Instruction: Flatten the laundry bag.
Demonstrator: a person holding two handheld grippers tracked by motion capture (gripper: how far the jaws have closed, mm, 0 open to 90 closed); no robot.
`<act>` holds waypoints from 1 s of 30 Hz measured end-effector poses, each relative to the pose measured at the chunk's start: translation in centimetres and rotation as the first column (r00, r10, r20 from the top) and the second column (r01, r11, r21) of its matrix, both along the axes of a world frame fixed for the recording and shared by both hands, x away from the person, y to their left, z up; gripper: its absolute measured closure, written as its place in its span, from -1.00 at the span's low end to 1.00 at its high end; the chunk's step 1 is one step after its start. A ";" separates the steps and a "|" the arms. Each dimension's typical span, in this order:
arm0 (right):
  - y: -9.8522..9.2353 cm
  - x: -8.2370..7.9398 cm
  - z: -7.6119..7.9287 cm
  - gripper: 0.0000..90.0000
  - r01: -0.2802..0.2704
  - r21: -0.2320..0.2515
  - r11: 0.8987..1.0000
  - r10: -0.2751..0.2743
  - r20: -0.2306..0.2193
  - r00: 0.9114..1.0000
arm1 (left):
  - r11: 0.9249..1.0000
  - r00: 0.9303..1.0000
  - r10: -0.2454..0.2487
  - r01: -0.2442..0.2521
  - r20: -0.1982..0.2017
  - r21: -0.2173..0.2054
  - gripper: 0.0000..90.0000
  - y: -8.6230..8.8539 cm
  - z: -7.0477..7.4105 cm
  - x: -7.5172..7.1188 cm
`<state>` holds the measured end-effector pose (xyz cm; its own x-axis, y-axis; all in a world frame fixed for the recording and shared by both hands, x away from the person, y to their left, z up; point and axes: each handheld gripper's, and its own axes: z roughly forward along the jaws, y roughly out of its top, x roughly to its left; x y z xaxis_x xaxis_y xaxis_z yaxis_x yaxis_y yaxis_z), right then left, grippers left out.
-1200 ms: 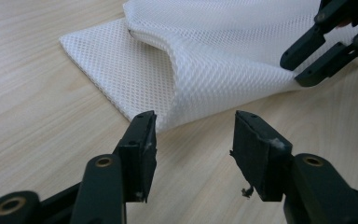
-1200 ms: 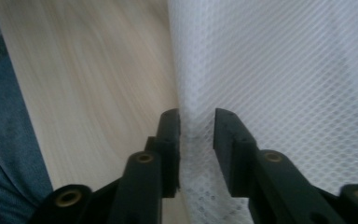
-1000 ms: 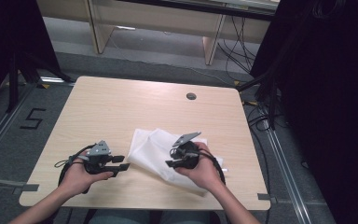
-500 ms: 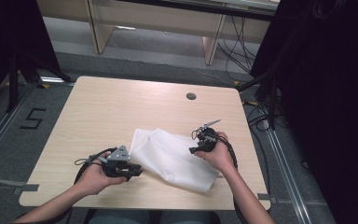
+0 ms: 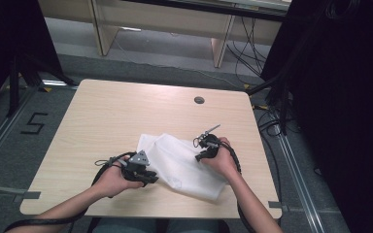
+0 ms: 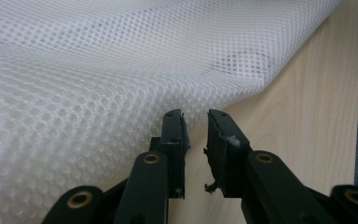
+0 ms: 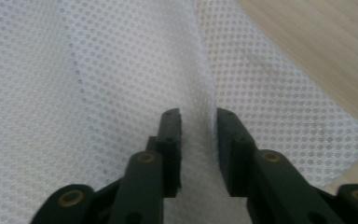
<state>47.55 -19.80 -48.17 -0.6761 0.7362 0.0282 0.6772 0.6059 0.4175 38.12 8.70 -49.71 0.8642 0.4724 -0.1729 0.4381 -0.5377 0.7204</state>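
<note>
Only writing we can read: a "5" taped on the grey floor left of the table. No brand or label on the cloth or the grippers that we can make out.

Around: light wood table w/ a round cable hole near its far edge, a wooden desk frame beyond it, dark stands and loose cables at the right. Nothing lies btw either gripper and the cloth.

White mesh cloth lies crumpled on the near-right part of the table, reaching from centre to the near edge. In the left gripper view the mesh lifts in a fold w/ its edge along the bare wood; in the right gripper view it lies in two layers.

Left gripper sits at the cloth's left edge, held level in the left hand, forearm coming in from the bottom. Its jaws stand narrow w/ a small gap, the mesh edge right at the tips; we can't tell if they pinch it.

Right gripper is at the cloth's far-right corner, right hand tilted down onto it, cable looping behind the wrist. Its jaws have just been closing; a ridge of mesh stands btw the tips, a gap showing, pads not clearly pressing.
</note>
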 end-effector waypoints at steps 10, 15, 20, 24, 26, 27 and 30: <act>0.7 -0.5 0.7 1.00 -0.021 0.006 1.000 0.021 0.002 1.000 | 1.000 1.000 -0.020 0.020 0.005 0.016 0.68 -0.1 -0.4 -0.1; 0.8 -0.9 2.7 1.00 -0.018 0.041 0.999 0.016 0.047 0.999 | 1.000 1.000 -0.014 0.014 -0.003 0.006 0.68 -0.3 -0.5 -0.3; 1.1 -1.2 4.8 1.00 -0.029 0.066 0.997 0.022 0.103 0.994 | 0.999 0.999 -0.034 0.034 0.010 0.021 0.68 -0.2 -0.5 -0.2; 1.6 -2.1 6.7 1.00 -0.003 0.075 0.997 -0.005 0.107 0.994 | 1.000 1.000 -0.005 0.005 -0.006 0.015 0.67 -0.1 -0.8 -0.1; 1.7 -2.3 7.4 1.00 -0.029 0.091 0.995 0.018 0.125 0.992 | 1.000 1.000 0.005 -0.005 -0.002 0.019 0.66 0.0 -0.9 0.0; 1.9 -2.7 8.2 1.00 -0.043 0.097 0.994 0.028 0.151 0.988 | 1.000 1.000 0.005 -0.005 0.004 0.022 0.64 0.2 -0.9 0.3; 2.1 -3.1 8.8 1.00 -0.049 0.097 0.994 0.033 0.159 0.987 | 0.999 0.999 0.034 -0.034 -0.004 0.012 0.64 0.3 -1.0 0.4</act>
